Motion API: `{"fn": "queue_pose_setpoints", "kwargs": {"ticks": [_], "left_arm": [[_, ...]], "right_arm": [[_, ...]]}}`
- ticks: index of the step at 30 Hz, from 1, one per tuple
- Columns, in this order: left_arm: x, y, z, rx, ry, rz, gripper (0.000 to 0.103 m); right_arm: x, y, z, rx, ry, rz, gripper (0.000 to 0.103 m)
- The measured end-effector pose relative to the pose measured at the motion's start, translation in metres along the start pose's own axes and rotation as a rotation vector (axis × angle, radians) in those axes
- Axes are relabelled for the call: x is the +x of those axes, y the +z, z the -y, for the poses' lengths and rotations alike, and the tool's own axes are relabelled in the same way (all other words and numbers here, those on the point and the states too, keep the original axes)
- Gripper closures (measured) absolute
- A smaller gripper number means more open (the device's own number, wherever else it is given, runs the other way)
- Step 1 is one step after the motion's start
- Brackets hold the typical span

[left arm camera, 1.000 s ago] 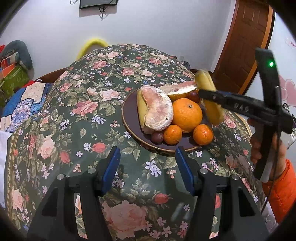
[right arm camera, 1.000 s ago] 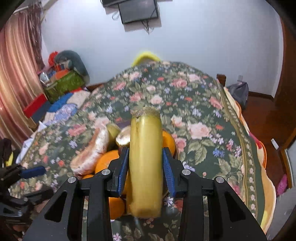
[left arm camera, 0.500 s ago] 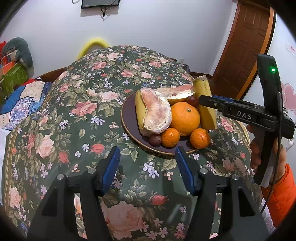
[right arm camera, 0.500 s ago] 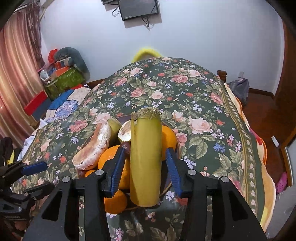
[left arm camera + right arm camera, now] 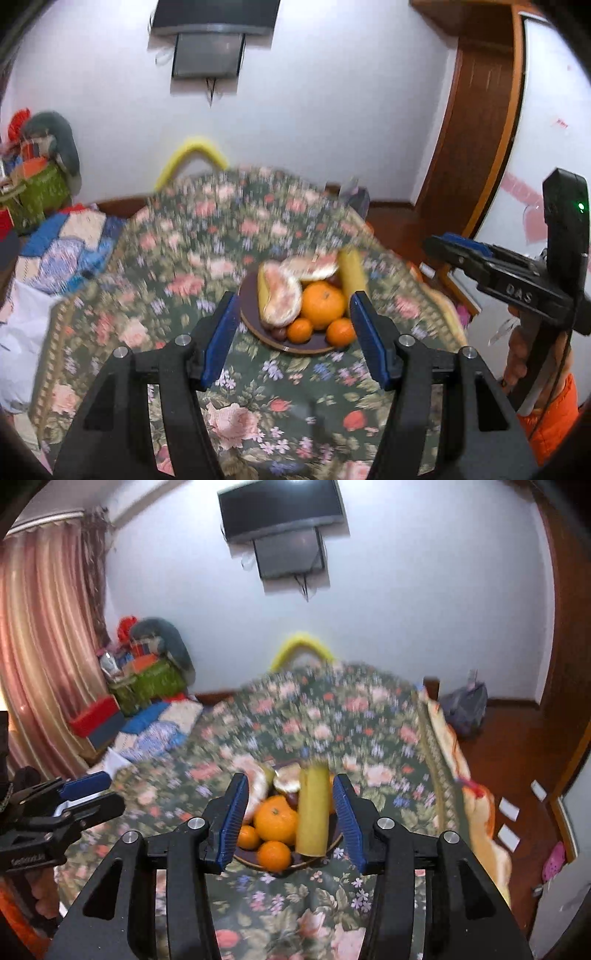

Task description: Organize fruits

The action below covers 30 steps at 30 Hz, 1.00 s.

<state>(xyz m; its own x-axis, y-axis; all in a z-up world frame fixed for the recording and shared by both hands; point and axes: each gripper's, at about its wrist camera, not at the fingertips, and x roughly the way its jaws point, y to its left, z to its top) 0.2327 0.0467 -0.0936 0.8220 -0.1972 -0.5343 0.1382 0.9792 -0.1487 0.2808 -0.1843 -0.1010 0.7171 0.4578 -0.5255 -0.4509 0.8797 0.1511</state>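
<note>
Both tools hang with nothing in them: the black left gripper and the black right gripper each have blue-padded jaws spread wide. Just ahead of both, a dark round plate on the flowered green tablecloth carries the cut yellow banana, oranges and peeled pomelo.

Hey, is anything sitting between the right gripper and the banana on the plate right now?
Nothing visible does. The right gripper is open and empty, facing the plate, and the banana stands at the near right side of the pile, directly ahead of the open fingers. The large orange sits beside it, to the left, not in front.
</note>
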Motion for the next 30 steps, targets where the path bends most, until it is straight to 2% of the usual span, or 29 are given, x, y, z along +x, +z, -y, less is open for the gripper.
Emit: {"fn": "queue_pose_setpoints", "kwargs": {"ticks": [4, 9, 13, 15, 17, 21, 23, 27, 30], "left_arm": [[-0.046, 0.009, 0.02, 0.021, -0.003, 0.094, 0.04], [-0.098, 0.013, 0.042, 0.037, 0.003, 0.196, 0.038], [-0.135, 0.009, 0.058, 0.061, 0.027, 0.279, 0.031], [-0.148, 0.006, 0.064, 0.067, 0.034, 0.308, 0.026], [-0.161, 0.003, 0.069, 0.073, 0.051, 0.338, 0.022], [-0.175, -0.003, 0.074, 0.077, 0.066, 0.37, 0.014], [-0.18, -0.007, 0.076, 0.08, 0.081, 0.388, 0.011], [-0.187, -0.014, 0.081, 0.08, 0.09, 0.402, 0.004], [-0.187, -0.019, 0.084, 0.089, 0.102, 0.407, 0.003]], "right_arm": [[-0.06, 0.009, -0.018, -0.026, 0.004, 0.121, 0.047], [-0.117, 0.009, -0.042, -0.077, 0.001, 0.223, 0.047], [-0.147, 0.001, -0.056, -0.1, -0.002, 0.28, 0.045], [-0.155, -0.003, -0.06, -0.102, -0.006, 0.297, 0.044], [-0.161, -0.007, -0.063, -0.101, -0.005, 0.309, 0.036], [-0.17, -0.013, -0.069, -0.104, -0.019, 0.343, 0.028], [-0.172, -0.015, -0.07, -0.098, -0.026, 0.353, 0.018], [-0.177, -0.021, -0.072, -0.09, -0.032, 0.364, 0.018], [-0.176, -0.024, -0.074, -0.091, -0.049, 0.365, 0.009]]}}
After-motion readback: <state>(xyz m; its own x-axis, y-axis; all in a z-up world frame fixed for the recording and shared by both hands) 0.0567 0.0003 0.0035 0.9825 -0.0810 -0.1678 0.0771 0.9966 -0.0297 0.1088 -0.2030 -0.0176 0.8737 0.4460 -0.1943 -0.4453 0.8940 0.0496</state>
